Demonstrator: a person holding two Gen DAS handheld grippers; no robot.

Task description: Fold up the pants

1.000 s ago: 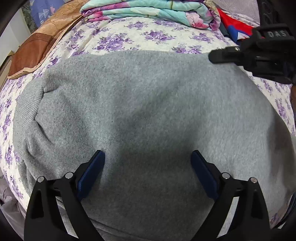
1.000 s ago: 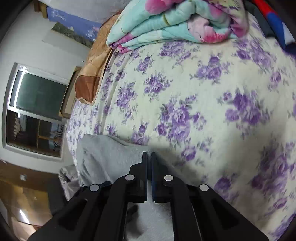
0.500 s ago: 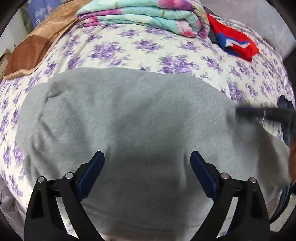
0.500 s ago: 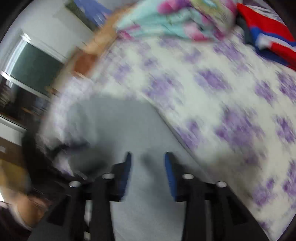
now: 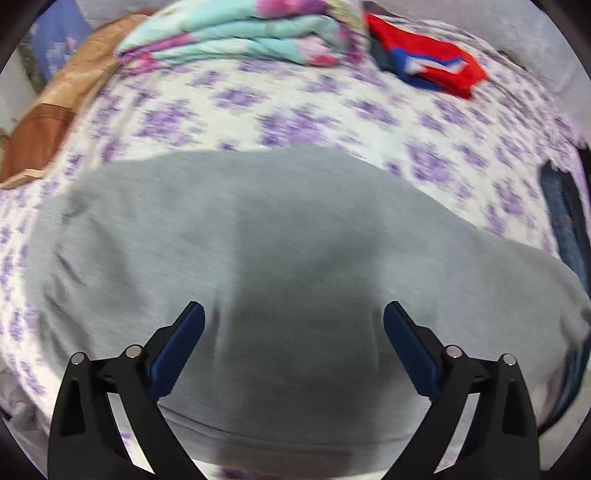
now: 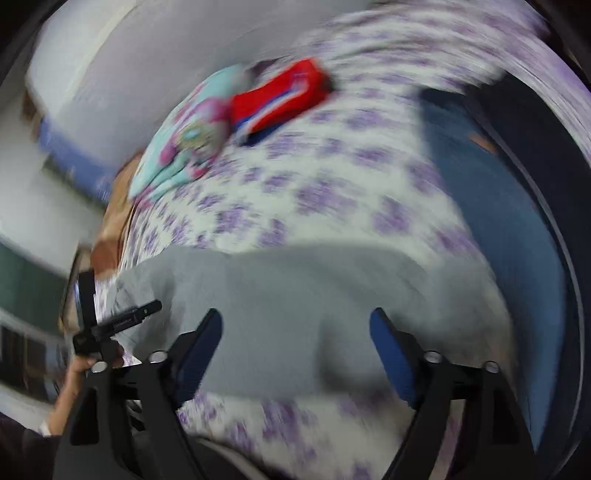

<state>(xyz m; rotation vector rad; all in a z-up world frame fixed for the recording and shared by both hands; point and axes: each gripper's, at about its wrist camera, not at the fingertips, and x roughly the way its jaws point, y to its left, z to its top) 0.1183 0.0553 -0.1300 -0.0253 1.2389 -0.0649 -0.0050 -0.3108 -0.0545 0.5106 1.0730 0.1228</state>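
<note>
The grey pants [image 5: 280, 236] lie folded flat on the floral bedsheet [image 5: 332, 118]. They also show in the blurred right wrist view [image 6: 295, 295]. My left gripper [image 5: 293, 314] is open and empty, hovering above the near part of the pants. My right gripper [image 6: 295, 321] is open and empty, above the pants' near edge. The left gripper shows at the left of the right wrist view [image 6: 122, 317], held in a hand.
A folded teal and pink quilt [image 5: 236, 33] and a red and blue garment [image 5: 428, 66] lie at the far side of the bed. A brown cover [image 5: 48, 122] lies far left. Dark blue jeans [image 6: 498, 221] lie to the right of the pants.
My right gripper opened, let go of the pants and swung back and to the right. My left gripper has pulled back, so more of the bed shows.
</note>
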